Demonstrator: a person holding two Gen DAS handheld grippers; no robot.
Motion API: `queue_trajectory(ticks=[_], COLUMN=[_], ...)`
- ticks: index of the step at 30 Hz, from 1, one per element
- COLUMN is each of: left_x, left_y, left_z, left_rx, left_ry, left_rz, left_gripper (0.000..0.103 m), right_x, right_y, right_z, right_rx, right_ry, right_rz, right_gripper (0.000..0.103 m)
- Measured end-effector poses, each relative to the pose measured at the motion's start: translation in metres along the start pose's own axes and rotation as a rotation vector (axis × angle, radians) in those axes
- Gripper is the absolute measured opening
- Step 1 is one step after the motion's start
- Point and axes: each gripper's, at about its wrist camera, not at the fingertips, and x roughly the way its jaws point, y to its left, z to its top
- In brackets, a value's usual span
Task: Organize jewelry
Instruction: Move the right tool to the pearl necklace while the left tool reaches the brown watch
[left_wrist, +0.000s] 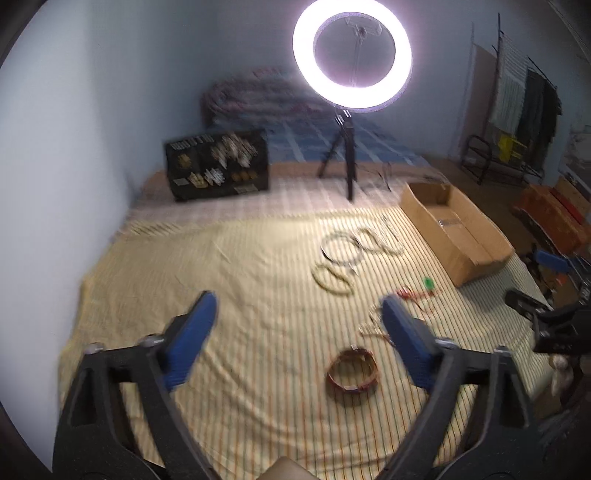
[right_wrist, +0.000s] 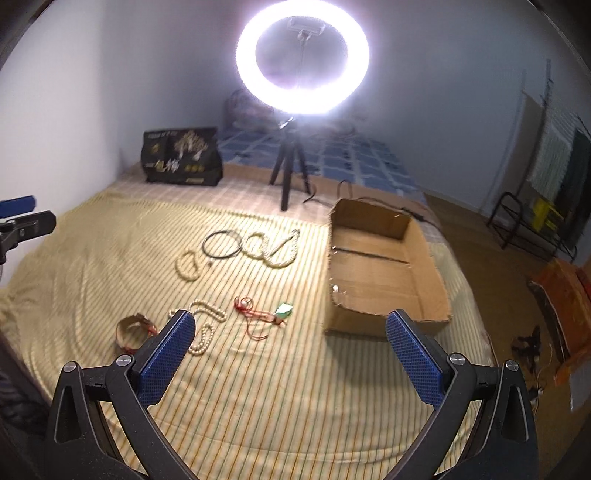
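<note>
Jewelry lies on a striped yellow sheet (right_wrist: 258, 387). A red-brown bangle (left_wrist: 352, 371) lies between my left gripper's (left_wrist: 299, 310) open, empty fingers; it also shows in the right wrist view (right_wrist: 133, 330). A pearl necklace (right_wrist: 205, 325), a red cord with a green pendant (right_wrist: 283, 310), a beaded bracelet (right_wrist: 189, 267), a dark ring necklace (right_wrist: 222, 244) and a long pearl strand (right_wrist: 275, 248) lie ahead. An open cardboard box (right_wrist: 380, 266) sits to the right; in the left wrist view the box (left_wrist: 456, 229) is at right. My right gripper (right_wrist: 290, 321) is open and empty above the sheet.
A lit ring light on a tripod (right_wrist: 291, 177) stands behind the jewelry. A black display board of jewelry (left_wrist: 218, 164) leans near the wall. A blue checked mattress (right_wrist: 332, 155) lies behind. A rack with clothes (right_wrist: 550, 192) is at the right.
</note>
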Motion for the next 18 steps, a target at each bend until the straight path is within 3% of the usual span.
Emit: queue_trajectory(ticks=[4, 9, 14, 18], left_x=[0.023, 0.045, 0.070, 0.086], left_y=[0.003, -0.001, -0.003, -0.001], left_z=[-0.009, -0.022, -0.034, -0.039], left_rx=[-0.008, -0.012, -0.062, -0.096], left_ry=[0.116, 0.238, 0.336, 0.389], left_rz=[-0.055, -0.125, -0.176, -0.189], left_gripper=[0.057, 0.048, 0.038, 0.034], right_x=[0.017, 0.048, 0.083, 0.101], right_y=[0.005, 0.016, 0.031, 0.042], right_z=[-0.003, -0.013, -0.024, -0.025], right_rx=[-0.019, -0.028, -0.004, -0.013], right_ry=[0.064, 0.200, 0.334, 0.384], right_rz=[0.040, 0.165, 0.281, 0.304], right_gripper=[0.093, 0.074, 0.041, 0.035])
